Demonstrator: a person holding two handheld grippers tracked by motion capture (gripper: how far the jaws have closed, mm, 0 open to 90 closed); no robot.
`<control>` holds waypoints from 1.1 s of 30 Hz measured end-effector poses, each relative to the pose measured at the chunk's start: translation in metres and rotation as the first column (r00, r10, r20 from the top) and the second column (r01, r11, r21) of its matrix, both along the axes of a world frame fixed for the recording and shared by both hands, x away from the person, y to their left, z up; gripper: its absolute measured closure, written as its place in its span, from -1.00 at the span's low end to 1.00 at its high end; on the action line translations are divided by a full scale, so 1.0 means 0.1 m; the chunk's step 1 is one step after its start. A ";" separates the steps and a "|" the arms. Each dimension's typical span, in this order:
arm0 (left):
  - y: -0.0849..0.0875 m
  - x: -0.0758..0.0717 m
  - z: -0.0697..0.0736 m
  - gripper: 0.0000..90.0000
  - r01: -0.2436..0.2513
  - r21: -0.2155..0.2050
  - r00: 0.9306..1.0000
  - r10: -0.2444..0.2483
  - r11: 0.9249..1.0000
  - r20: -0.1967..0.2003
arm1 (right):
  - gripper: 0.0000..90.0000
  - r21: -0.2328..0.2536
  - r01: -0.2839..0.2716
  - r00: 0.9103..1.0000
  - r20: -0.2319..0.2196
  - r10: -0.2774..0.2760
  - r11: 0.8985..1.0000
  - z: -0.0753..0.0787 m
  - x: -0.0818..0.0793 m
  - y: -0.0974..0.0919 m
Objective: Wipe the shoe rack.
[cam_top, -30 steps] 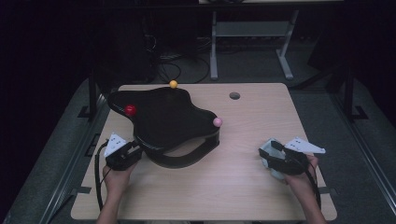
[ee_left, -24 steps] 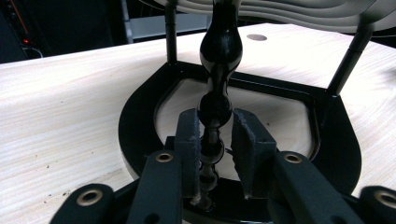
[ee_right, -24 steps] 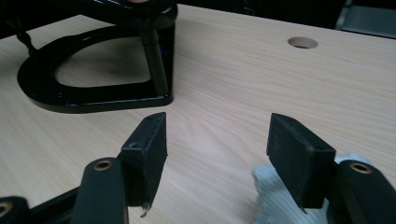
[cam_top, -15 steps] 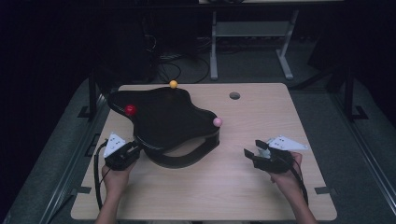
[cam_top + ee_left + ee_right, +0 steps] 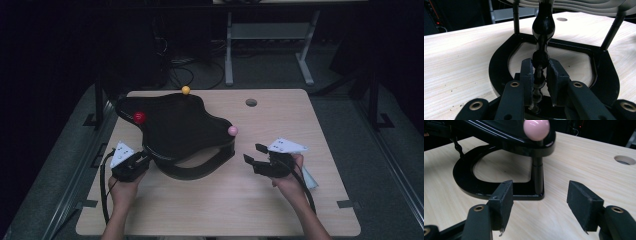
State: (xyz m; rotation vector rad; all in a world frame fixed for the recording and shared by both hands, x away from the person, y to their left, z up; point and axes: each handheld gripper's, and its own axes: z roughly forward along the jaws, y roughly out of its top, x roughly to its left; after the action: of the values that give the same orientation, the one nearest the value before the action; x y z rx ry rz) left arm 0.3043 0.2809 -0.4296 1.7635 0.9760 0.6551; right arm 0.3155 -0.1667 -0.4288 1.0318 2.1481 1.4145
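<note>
Roughly at the middle-left of the pale wooden table (image 5: 300,210) stands a glossy black stand (image 5: 175,127): a wavy, three-lobed top plate held on thin posts above a flat horseshoe-shaped base ring (image 5: 200,170). Its long axis runs on a diagonal, from the far-left lobe toward the near-right lobe, and the rounded bow of the base ring faces the near edge of the table. Each lobe carries a small smooth ball: a red ball (image 5: 139,117) at the far left, a yellow ball (image 5: 185,90) at the far edge, and a pink ball (image 5: 232,130) on the right.

On the left gripper view, the left gripper (image 5: 539,77) is clenched on a turned black spindle (image 5: 542,27), a lathe-like post with bulbs and narrow waists that rises from the ring to the plate's underside; the rough dark pads press it from both sides. From above, this left gripper (image 5: 131,165) sits at the stand's near-left corner.

Meanwhile the right gripper (image 5: 255,154) lies near the stand's right side, released, its jaws wide apart with nothing between them. Its own view looks over the right gripper (image 5: 541,202) at a plain straight post (image 5: 537,176) under the pink ball. The tabletop shows fine, light grain and a round hole (image 5: 251,102) at its far side.
</note>
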 end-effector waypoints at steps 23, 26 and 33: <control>0.00 0.01 0.01 0.64 0.001 -0.010 1.000 -0.001 1.000 0.002 | -0.18 -0.039 -0.007 0.998 -0.057 0.005 0.999 -0.13 0.39 0.40; 0.00 0.01 0.01 0.65 0.000 -0.013 1.000 0.000 1.000 -0.001 | -0.14 -0.036 -0.007 0.998 -0.065 0.005 0.999 -0.14 0.43 0.44; -0.01 0.03 0.01 0.66 0.000 -0.013 1.000 0.000 1.000 0.001 | 0.05 -0.017 0.011 0.997 -0.071 -0.012 1.000 -0.22 0.51 0.48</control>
State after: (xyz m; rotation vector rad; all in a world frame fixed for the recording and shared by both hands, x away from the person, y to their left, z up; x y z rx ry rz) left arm 0.3073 0.2798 -0.4290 1.7519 0.9778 0.6481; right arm 0.3665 -0.1185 -0.4509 1.1026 2.1969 1.3719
